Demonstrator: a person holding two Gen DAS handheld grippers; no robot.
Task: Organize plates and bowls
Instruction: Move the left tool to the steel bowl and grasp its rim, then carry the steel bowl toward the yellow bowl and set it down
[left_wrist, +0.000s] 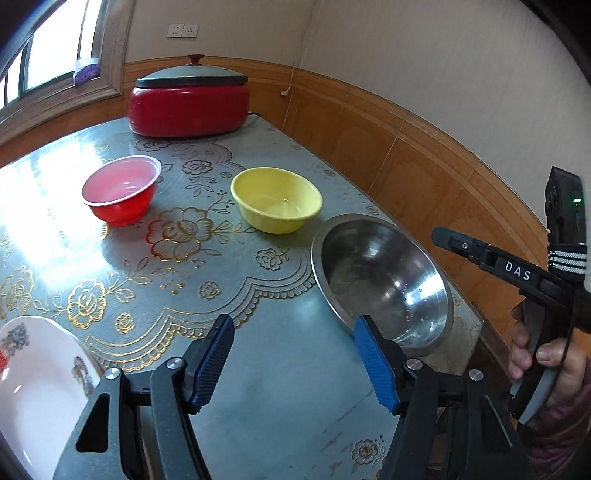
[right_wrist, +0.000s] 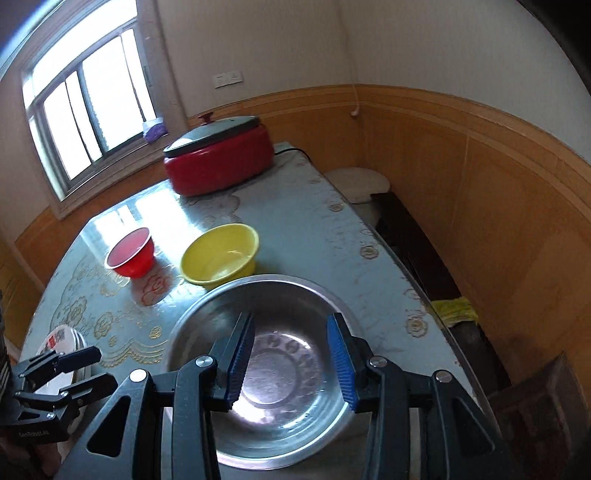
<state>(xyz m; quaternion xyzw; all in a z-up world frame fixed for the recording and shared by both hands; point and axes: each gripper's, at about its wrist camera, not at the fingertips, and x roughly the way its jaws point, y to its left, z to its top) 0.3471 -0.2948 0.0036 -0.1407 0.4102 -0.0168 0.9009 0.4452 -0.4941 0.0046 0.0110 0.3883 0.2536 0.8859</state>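
On the flowered tablecloth stand a red plastic bowl, a yellow bowl and a wide steel bowl near the right table edge. A white flowered plate lies at the lower left. My left gripper is open over bare cloth, just left of the steel bowl's near rim, with nothing between its blue pads. In the right wrist view my right gripper hovers open above the steel bowl, holding nothing. The left gripper shows there beside the plates. Red bowl and yellow bowl stand behind.
A red electric pot with a grey lid sits at the table's far end. The table edge runs close to the steel bowl. Beyond it are a dark bench with a yellow cloth, a white stool and the wood-panelled wall.
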